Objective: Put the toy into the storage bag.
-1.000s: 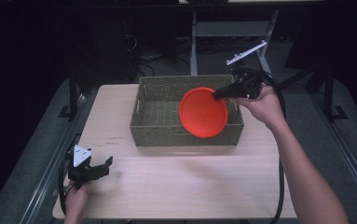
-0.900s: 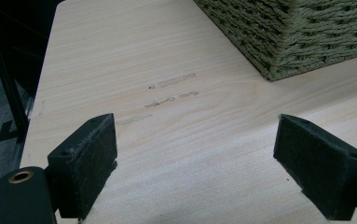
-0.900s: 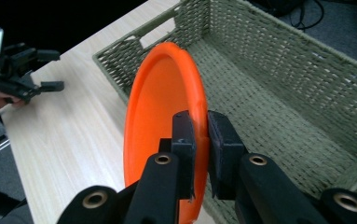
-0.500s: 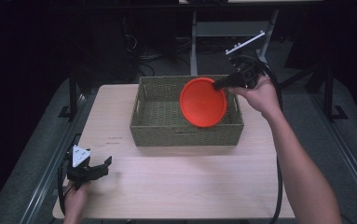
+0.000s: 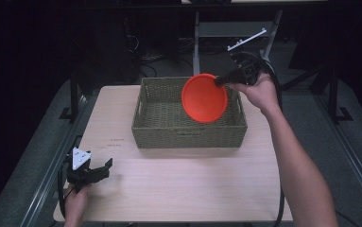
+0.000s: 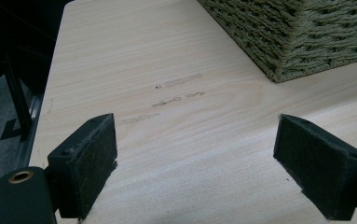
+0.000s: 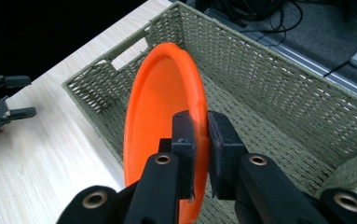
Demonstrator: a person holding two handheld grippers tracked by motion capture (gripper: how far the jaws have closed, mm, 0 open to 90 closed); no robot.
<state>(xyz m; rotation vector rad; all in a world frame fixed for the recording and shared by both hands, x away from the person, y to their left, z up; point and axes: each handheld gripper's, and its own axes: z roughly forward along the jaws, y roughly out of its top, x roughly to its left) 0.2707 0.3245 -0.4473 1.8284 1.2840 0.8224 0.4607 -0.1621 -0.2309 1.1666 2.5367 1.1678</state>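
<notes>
Light wood table point(image 5: 193, 189); faint scuff marks point(image 6: 176, 93) on top.

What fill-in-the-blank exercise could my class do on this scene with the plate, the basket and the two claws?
1. The right claw is shut on the rim of an ____ plate.
2. The plate is held on edge above a woven ____.
3. The left claw hangs over the bare wooden table with its jaws ____.
4. Between the jaws of the left claw there is ____.

Missing words: orange; basket; open; nothing
</notes>
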